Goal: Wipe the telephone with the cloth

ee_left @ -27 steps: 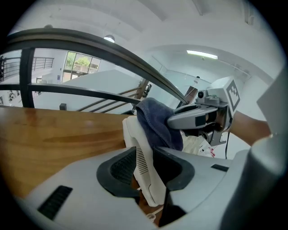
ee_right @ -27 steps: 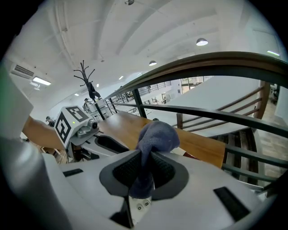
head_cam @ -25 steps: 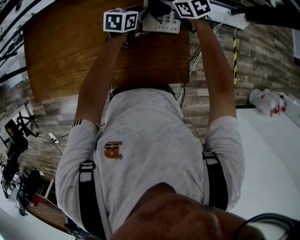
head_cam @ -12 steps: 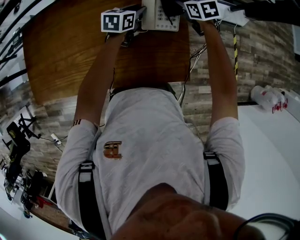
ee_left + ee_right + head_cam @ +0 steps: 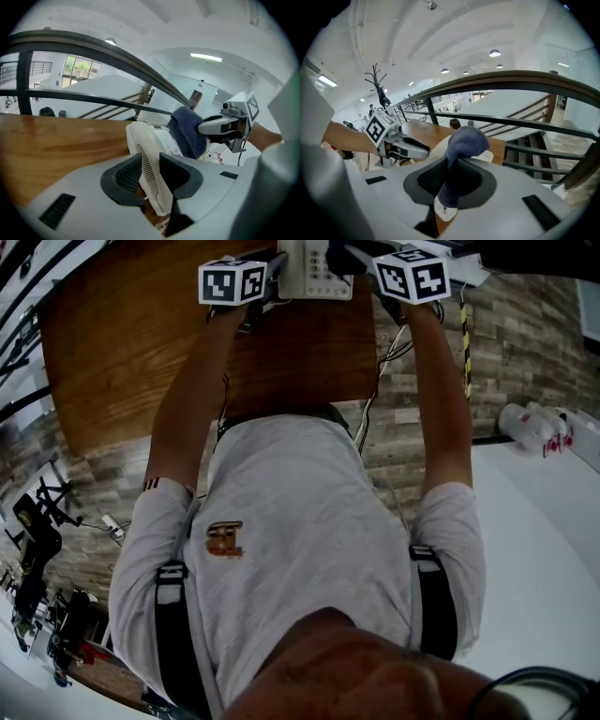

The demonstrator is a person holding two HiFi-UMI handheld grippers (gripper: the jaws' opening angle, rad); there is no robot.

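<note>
A white telephone (image 5: 314,273) sits at the far edge of the wooden table (image 5: 141,343). My left gripper (image 5: 274,285) is at its left side; in the left gripper view the gripper (image 5: 151,176) is shut on the white handset (image 5: 147,159). My right gripper (image 5: 349,257) hangs over the telephone's right part and is shut on a dark blue cloth (image 5: 461,140). The bunched cloth (image 5: 187,131) rests on the telephone's keypad side, just beyond the handset. White telephone body (image 5: 487,157) shows under the cloth in the right gripper view.
Cables (image 5: 384,352) hang off the table's right edge. Plastic bottles (image 5: 530,432) lie on the brick-pattern floor at the right. A dark railing (image 5: 93,47) runs just beyond the table's far edge. Tripods and gear (image 5: 37,531) stand at the lower left.
My right gripper with the cloth has slid to the right and slightly nearer across the telephone. The left gripper has stayed on the handset.
</note>
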